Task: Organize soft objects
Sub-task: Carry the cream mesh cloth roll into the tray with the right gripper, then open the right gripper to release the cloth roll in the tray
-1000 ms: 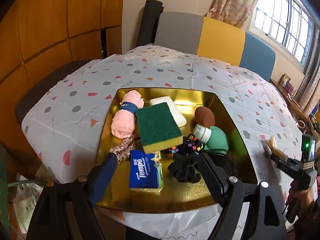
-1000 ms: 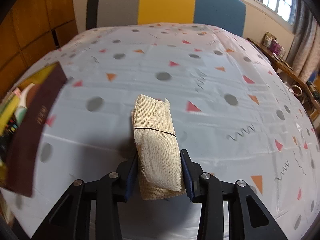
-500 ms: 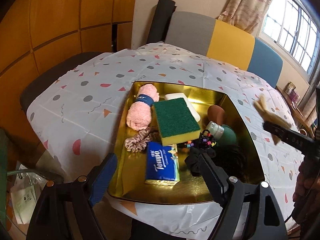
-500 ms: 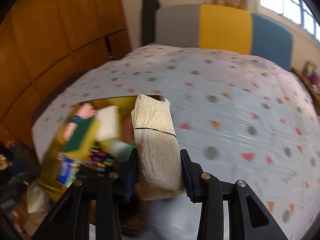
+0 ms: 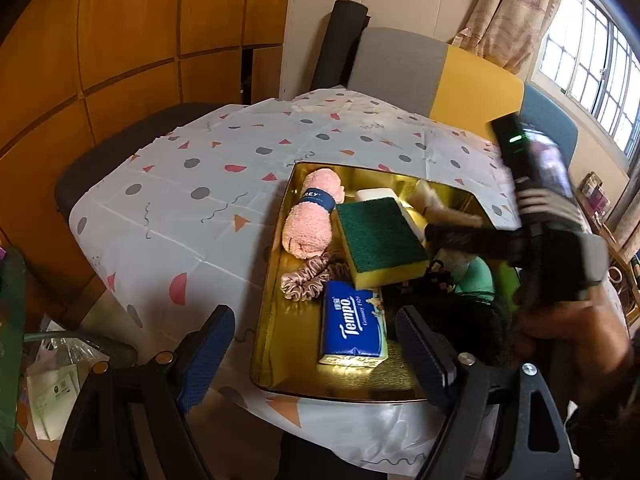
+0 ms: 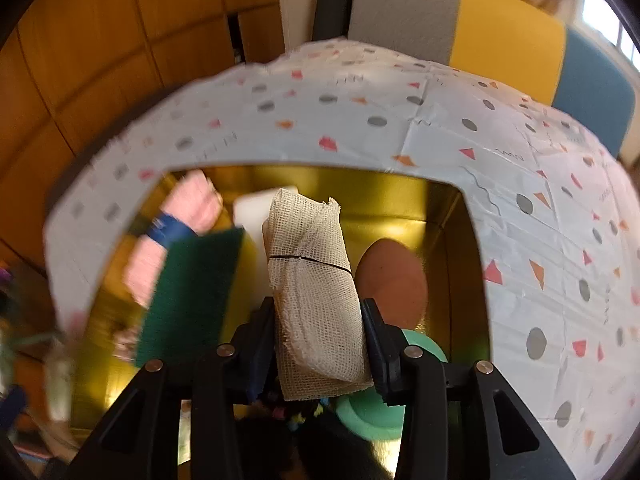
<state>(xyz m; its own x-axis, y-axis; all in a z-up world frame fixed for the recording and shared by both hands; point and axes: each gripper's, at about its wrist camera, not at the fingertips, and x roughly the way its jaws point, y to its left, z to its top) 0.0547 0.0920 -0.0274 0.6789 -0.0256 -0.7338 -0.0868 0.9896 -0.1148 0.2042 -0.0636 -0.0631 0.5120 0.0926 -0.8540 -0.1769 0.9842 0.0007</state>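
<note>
A gold tray (image 5: pixel 290 364) on the patterned tablecloth holds a rolled pink towel (image 5: pixel 310 224), a green-and-yellow sponge (image 5: pixel 380 236), a blue Tempo tissue pack (image 5: pixel 354 326), a pink scrunchie (image 5: pixel 308 280) and black hair ties (image 5: pixel 436 300). My right gripper (image 6: pixel 318 312) hangs over the tray (image 6: pixel 360 188) with a beige gauze roll (image 6: pixel 312 280) between its pads. They still touch the roll while the jaws begin opening. Below it lie a brown egg-shaped sponge (image 6: pixel 390 276) and a mint puff (image 6: pixel 372 412). My left gripper (image 5: pixel 314 320) is open and empty above the tray's near edge.
A white block (image 5: pixel 376 194) lies at the tray's far side. A grey, yellow and blue chair back (image 5: pixel 440 76) stands behind the table. Wood panelling fills the left. Bags lie on the floor (image 5: pixel 48 380) at lower left. A person's hand (image 5: pixel 568 320) holds the right gripper.
The right gripper carried the gauze roll leftward from over the bare tablecloth to over the tray. The left gripper drifted slightly, staying open.
</note>
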